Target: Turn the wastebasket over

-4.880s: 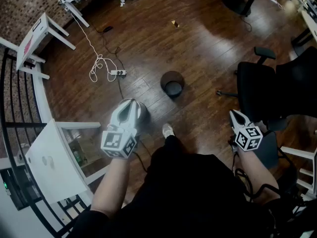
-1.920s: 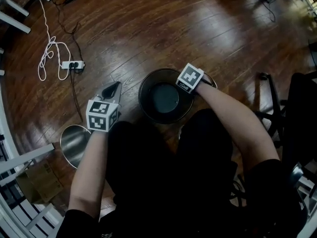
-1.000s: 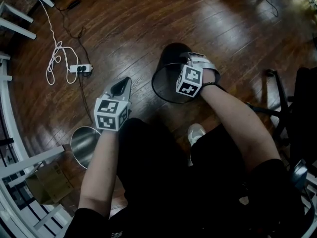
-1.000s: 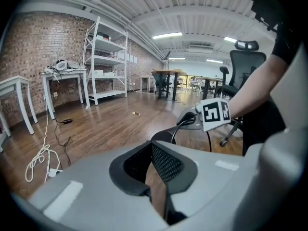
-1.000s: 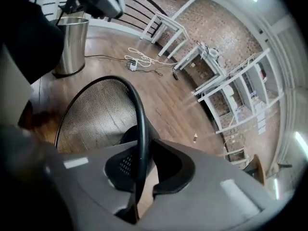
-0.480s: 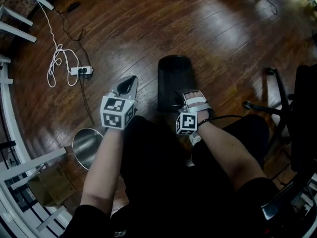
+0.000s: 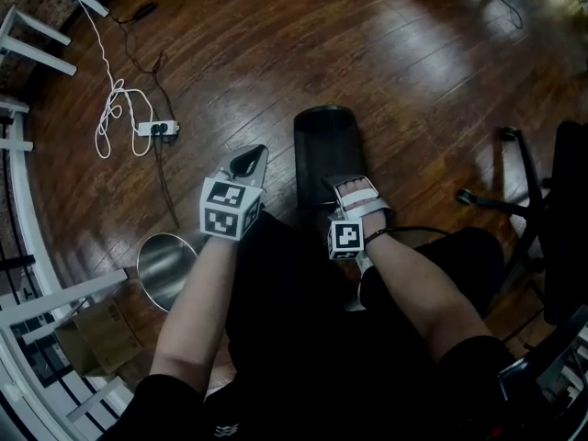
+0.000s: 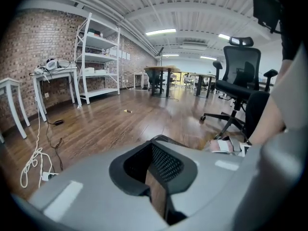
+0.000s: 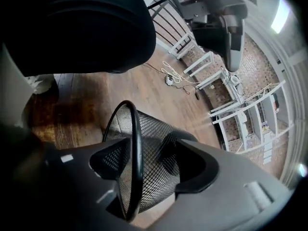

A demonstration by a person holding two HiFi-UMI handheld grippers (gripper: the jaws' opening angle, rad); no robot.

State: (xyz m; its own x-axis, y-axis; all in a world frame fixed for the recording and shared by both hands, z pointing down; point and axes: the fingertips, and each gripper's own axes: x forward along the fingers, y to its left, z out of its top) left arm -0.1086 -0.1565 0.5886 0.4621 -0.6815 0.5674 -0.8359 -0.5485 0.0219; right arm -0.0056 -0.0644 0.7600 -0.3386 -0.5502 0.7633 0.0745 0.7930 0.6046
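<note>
On the wooden floor (image 7: 432,72), the black mesh wastebasket (image 7: 323,145) lies on its side in the middle of the scene, base at the far end and open mouth at the near end. It looks tipped down but not yet mouth-down, so this reads as the letting-go step. The right forearm (image 7: 413,288) reaches in from the near right and slopes downward, bringing the right gripper (image 7: 352,186) to the near rim (image 9: 136,148). Its jaws have just been opening and stand apart, with the rim wire between them and the pads off it. Next, I judge, it must either draw back without dragging the rim or take a fresh hold to carry the basket on over. The left gripper (image 7: 249,156) hovers just left of the basket, its jaws drawn together on nothing.
</note>
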